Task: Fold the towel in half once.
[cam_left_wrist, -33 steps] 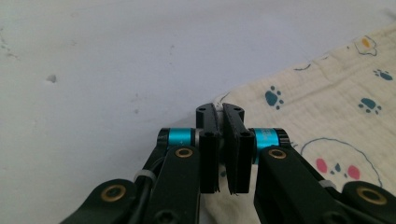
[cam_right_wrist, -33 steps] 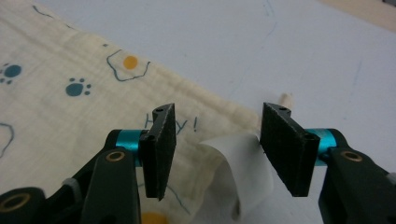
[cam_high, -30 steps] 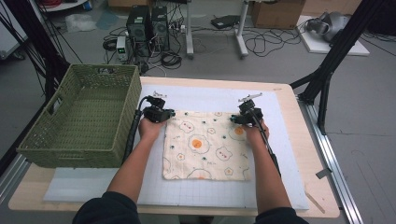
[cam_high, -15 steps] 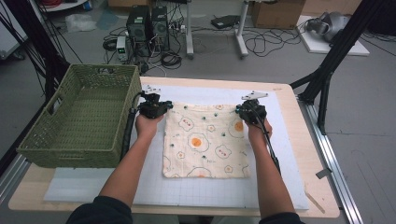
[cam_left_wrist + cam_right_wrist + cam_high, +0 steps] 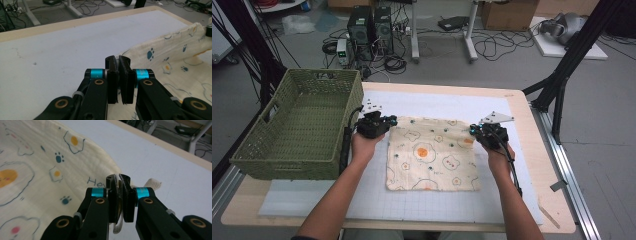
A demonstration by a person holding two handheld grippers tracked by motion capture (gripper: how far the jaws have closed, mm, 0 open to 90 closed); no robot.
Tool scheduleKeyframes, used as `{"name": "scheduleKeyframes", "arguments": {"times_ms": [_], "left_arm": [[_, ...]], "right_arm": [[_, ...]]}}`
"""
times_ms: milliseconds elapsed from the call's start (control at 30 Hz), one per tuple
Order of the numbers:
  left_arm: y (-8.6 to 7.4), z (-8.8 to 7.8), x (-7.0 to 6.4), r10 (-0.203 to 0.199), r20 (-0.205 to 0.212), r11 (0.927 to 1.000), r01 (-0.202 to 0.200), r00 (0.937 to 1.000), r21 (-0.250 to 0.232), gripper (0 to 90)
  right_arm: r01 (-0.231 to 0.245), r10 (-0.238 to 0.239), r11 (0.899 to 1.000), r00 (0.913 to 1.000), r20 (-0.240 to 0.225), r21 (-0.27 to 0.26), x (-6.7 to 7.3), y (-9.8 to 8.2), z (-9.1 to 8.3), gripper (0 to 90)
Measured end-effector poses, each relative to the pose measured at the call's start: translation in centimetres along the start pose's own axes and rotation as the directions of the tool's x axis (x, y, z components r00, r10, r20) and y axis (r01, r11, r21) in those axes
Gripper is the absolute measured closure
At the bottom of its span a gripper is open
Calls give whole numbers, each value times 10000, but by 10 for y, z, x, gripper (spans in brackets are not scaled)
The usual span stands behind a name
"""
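A cream cloth (image 5: pixel 432 155) printed with fried eggs and paw marks lies on the white mat (image 5: pixel 437 102). Its far edge is raised between my two grippers. My left gripper (image 5: pixel 389 121) is at the cloth's far left corner. In the left gripper view the left gripper (image 5: pixel 117 60) is shut, with the cloth (image 5: pixel 175 55) running off to the right from between its jaws. My right gripper (image 5: pixel 473 130) holds the far right corner. In the right gripper view the right gripper (image 5: pixel 117 178) is shut on a fold of the cloth (image 5: pixel 37 170).
A green woven basket (image 5: pixel 297 125) stands at the table's left, close beside my left hand. The wooden table edge (image 5: pixel 532 130) runs along the right. Cables, computer towers and stands crowd the floor beyond the table.
Both hands have risen a little with the cloth's far corners, and the far edge has come up off the mat. The near part of the cloth has stayed flat.
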State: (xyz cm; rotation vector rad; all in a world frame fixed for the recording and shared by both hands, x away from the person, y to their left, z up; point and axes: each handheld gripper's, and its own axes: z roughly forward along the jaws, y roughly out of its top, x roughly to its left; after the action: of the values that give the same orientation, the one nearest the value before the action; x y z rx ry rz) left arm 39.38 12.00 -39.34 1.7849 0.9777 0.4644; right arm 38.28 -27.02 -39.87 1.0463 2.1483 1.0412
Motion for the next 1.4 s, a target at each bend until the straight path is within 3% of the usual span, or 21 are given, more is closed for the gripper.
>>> {"name": "scheduleKeyframes", "arguments": {"times_ms": [67, 200, 300, 367, 567, 667, 733, 833, 933, 1000, 1100, 1333, 1400], "left_arm": [[-5, -9, -6, 118, 100, 9999, -117, 9999, -112, 854], [-20, -25, -15, 193, 288, 9996, -186, 9994, -226, 854], [-29, -34, -20, 29, 434, 9995, -14, 9991, -331, 854], [-34, -39, -24, -29, 563, 9993, 50, 9984, -359, 853], [-46, -50, -36, 90, 1003, 9994, -55, 9949, -352, 853], [-54, -56, -39, -10, 1195, 9993, 54, 9928, -368, 853], [-60, -60, -40, -50, 1308, 9994, 92, 9914, -321, 853], [-68, -66, -44, -86, 1416, 9994, 133, 9899, -324, 853], [-75, -69, -48, 273, 1390, 9996, -263, 9899, -87, 851], [-79, -70, -49, 283, 1518, 9996, -292, 9880, 42, 850], [-85, -71, -51, 226, 1628, 9997, -242, 9864, 78, 850], [-93, -78, -54, 218, 1887, 9993, -273, 9818, 266, 833], [-94, -80, -52, 25, 1965, 9996, -80, 9805, 275, 772]], "right_arm": [[232, -230, 9994, 9997, 87, -272, 6, -2, -10, 863], [264, -264, 9985, 9997, -5, -477, 16, -11, -25, 863], [15, -31, 9983, 9996, -280, -576, 21, -19, -32, 862], [112, -134, 9976, 9994, -329, -676, 24, -23, -37, 862], [304, -340, 9971, 9981, -506, -702, 37, -37, -51, 860], [149, -200, 9968, 9977, -651, -783, 45, -50, -57, 860], [320, -362, 9978, 9967, -720, -581, 49, -58, -58, 860], [506, -536, 9979, 9955, -777, -396, 52, -61, -62, 859], [484, -518, 9980, 9946, -898, -402, 53, -65, -67, 858], [567, -592, 9980, 9932, -1007, -278, 55, -70, -69, 854], [714, -722, 9974, 9912, -1110, -109, 58, -74, -70, 849], [710, -746, 9969, 9897, -1218, -332, 57, -76, -78, 834], [792, -819, 9965, 9883, -1284, -256, 57, -76, -79, 786]]}}
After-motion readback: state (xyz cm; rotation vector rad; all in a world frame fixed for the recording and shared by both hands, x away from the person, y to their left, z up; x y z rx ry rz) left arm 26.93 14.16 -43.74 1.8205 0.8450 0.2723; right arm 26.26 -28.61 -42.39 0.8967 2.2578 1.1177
